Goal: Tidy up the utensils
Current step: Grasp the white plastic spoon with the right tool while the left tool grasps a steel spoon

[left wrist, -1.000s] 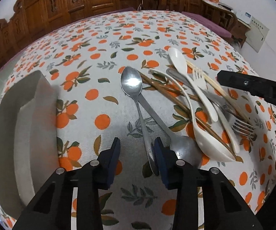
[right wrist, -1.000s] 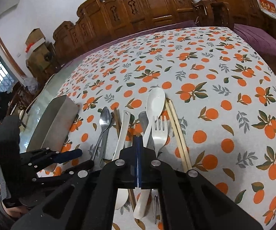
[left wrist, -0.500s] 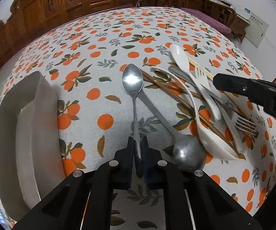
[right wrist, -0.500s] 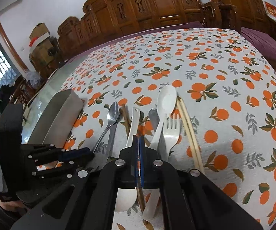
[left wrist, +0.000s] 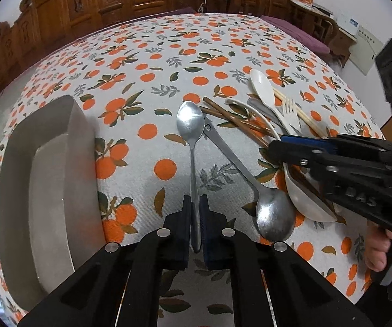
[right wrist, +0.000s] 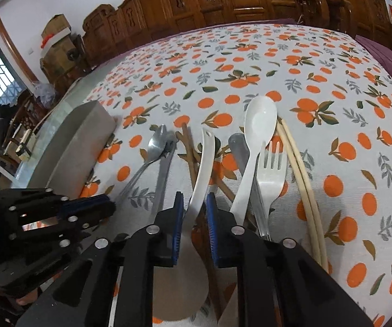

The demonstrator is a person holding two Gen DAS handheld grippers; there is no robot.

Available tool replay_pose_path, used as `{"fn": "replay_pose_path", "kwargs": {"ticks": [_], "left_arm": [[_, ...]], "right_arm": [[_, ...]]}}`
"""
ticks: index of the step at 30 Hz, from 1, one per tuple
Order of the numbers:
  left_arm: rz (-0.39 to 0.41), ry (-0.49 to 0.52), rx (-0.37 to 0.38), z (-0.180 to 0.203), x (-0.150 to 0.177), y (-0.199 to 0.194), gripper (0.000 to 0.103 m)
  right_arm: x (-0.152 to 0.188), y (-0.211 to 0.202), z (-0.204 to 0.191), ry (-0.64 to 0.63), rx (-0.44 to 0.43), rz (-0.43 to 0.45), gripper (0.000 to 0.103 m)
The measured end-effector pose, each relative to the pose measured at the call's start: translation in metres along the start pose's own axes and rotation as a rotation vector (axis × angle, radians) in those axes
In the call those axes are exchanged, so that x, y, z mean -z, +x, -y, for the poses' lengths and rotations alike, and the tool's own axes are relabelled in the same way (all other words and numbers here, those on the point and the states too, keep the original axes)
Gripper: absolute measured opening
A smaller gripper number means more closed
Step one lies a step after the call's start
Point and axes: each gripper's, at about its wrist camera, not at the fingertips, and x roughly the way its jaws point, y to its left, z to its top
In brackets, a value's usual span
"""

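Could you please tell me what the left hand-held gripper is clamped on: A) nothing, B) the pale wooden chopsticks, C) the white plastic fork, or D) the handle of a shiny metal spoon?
D: the left hand-held gripper has its pads pressed on the thin handle of the shiny metal spoon.

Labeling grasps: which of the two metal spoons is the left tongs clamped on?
The metal spoon with its bowl pointing away; left tongs pinch its handle. The other lies free, bowl nearest the camera.
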Motion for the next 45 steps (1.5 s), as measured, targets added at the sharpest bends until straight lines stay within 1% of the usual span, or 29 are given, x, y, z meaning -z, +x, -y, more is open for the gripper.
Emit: {"fn": "replay_pose_path", "kwargs": {"ticks": [2,6,9,10,19,20,26,29,33,34,35,36,37,38,41,45], "left_arm": [[0.001,0.001,-0.002,0.0,0.0,-0.001,0.006],[0.016,-0.003,0.003,-0.002,0.001,-0.008,0.006],[0.029,0.002,0.004,-0.002,0.002,-0.015,0.005],[0.031,0.004,0.004,-0.001,0.001,-0.017,0.005],[0.046,0.043,-0.009,0.003,-0.004,-0.029,0.005],[0.049,0.045,-0.009,0.003,-0.004,-0.031,0.0],[0.061,0.06,-0.024,0.001,-0.01,-0.04,0.0],[0.051,0.064,-0.022,0.0,-0.012,-0.037,0.0],[-0.013,0.106,-0.048,-0.002,-0.026,-0.018,0.0],[-0.022,0.117,-0.055,-0.003,-0.029,-0.015,0.007],[-0.04,0.138,-0.068,-0.004,-0.033,-0.009,0.012],[-0.047,0.148,-0.078,-0.005,-0.036,-0.005,0.021],[-0.049,0.16,-0.095,-0.007,-0.039,-0.002,0.025],[-0.053,0.171,-0.113,-0.009,-0.044,0.001,0.025],[-0.09,0.207,-0.098,-0.009,-0.051,0.01,0.025],[-0.131,0.231,-0.111,-0.009,-0.054,0.024,0.025]], "right_arm": [[-0.001,0.004,-0.001,-0.003,0.02,-0.004,0.021],[-0.002,0.005,0.001,0.004,0.02,-0.004,0.02],[-0.002,0.004,0.005,0.026,0.006,-0.008,0.015],[-0.002,0.004,0.006,0.03,0.003,-0.009,0.011],[-0.004,-0.014,0.009,0.039,-0.007,0.037,0.011],[-0.005,-0.014,0.009,0.04,-0.007,0.04,0.011],[-0.006,-0.019,0.011,0.042,-0.011,0.053,0.011],[-0.007,-0.021,0.01,0.039,-0.014,0.061,0.011],[-0.007,-0.026,0.011,0.042,-0.03,0.077,0.011],[-0.007,-0.027,0.012,0.045,-0.031,0.079,0.011],[-0.007,-0.027,0.013,0.047,-0.031,0.08,0.011],[-0.007,-0.028,0.015,0.052,-0.033,0.08,0.011],[-0.007,-0.028,0.016,0.055,-0.035,0.082,0.011],[-0.007,-0.029,0.016,0.057,-0.037,0.084,0.011],[-0.007,-0.031,0.018,0.059,-0.047,0.089,0.011],[-0.008,-0.031,0.018,0.059,-0.048,0.089,0.011]]}}
